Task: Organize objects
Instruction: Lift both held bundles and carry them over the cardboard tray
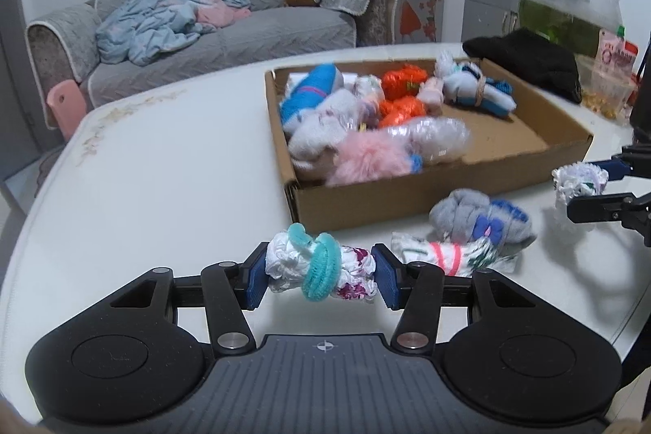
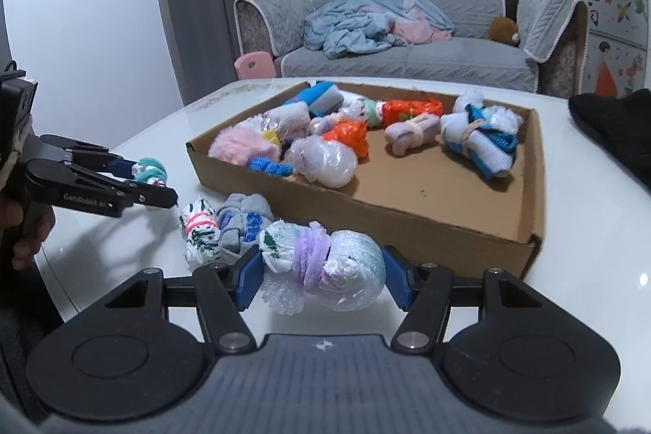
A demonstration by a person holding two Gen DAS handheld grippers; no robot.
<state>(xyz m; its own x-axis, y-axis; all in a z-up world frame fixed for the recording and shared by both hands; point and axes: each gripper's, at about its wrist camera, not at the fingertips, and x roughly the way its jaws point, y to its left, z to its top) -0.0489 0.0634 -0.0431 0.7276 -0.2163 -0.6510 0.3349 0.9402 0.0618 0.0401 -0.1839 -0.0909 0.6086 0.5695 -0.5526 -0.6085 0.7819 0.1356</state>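
My left gripper (image 1: 320, 273) is shut on a white floral bundle tied with a teal band (image 1: 321, 267), lifted a little off the white table (image 1: 162, 169). That bundle with the teal band (image 2: 151, 171) and the left gripper (image 2: 148, 182) also show at the left of the right wrist view. My right gripper (image 2: 323, 277) is shut on a white bundle wrapped in a lilac band (image 2: 321, 267), just in front of the cardboard box (image 2: 407, 218). The right gripper (image 1: 586, 186) holds that lilac-banded bundle (image 1: 577, 182) at the right edge of the left wrist view. The box (image 1: 366, 198) holds several tied bundles.
Two bundles lie on the table by the box's near wall: a grey and blue one (image 1: 480, 220) and a white one with a pink band (image 1: 447, 255). A black cloth (image 1: 529, 64) lies beyond the box. A grey sofa (image 2: 407, 59) stands behind the table.
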